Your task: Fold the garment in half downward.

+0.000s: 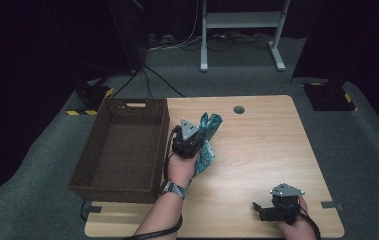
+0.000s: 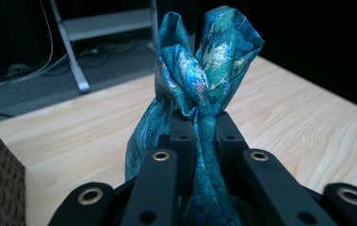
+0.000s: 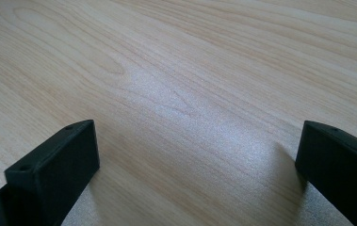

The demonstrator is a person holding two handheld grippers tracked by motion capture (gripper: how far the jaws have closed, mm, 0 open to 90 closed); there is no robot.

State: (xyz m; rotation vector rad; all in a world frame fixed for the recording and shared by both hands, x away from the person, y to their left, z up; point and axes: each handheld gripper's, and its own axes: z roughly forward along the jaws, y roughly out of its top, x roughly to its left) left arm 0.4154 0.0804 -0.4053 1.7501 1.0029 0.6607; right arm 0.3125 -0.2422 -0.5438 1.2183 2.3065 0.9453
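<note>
The left gripper is clamped on a teal cloth, holding it above the table just beside the basket at the left edge. The right gripper rests with jaws apart near the front right corner. Likely next: carry the cloth over the basket and release.

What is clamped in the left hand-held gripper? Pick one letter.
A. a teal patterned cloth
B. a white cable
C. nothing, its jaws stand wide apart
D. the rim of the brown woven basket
A: in the left gripper view the jaws of the left hand-held gripper are pinched shut on the gathered teal patterned cloth, which bunches above them over the table; the brown woven basket sits apart at the side.
</note>
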